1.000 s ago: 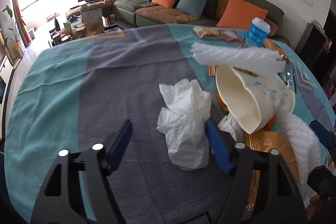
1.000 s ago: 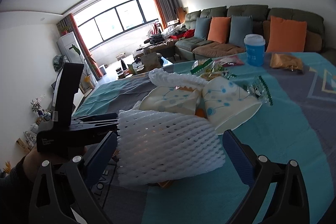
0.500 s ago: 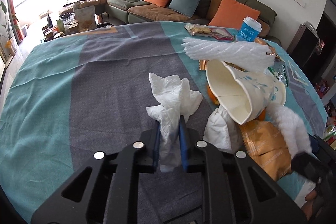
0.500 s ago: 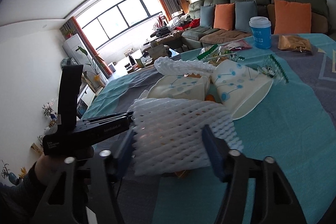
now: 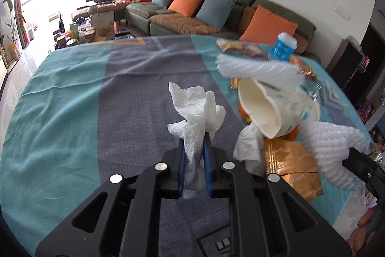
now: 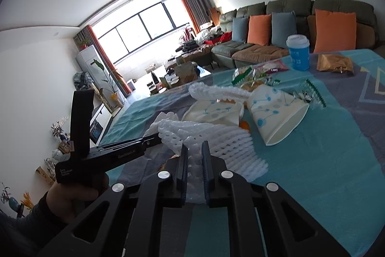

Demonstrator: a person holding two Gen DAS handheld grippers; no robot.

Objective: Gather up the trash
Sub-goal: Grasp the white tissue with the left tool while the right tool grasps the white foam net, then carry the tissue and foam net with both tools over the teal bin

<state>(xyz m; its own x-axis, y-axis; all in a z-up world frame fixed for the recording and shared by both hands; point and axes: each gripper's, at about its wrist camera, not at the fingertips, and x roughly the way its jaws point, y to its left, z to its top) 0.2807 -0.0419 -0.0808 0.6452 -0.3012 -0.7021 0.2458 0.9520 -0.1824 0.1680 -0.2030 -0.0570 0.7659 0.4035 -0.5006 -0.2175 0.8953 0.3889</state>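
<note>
A crumpled white tissue is pinched between the closed jaws of the left gripper, lifted just above the grey stripe of the cloth-covered bench. The right gripper has its jaws closed on a white foam fruit net, near the rest of the litter. Beside them two paper cups lie on their sides: the nearer paper cup shows an empty cream interior, and the other cup also looks empty. A second foam net rests on top of them, a gold snack wrapper beside. A lidded blue cup stands upright farther back, contents hidden.
</note>
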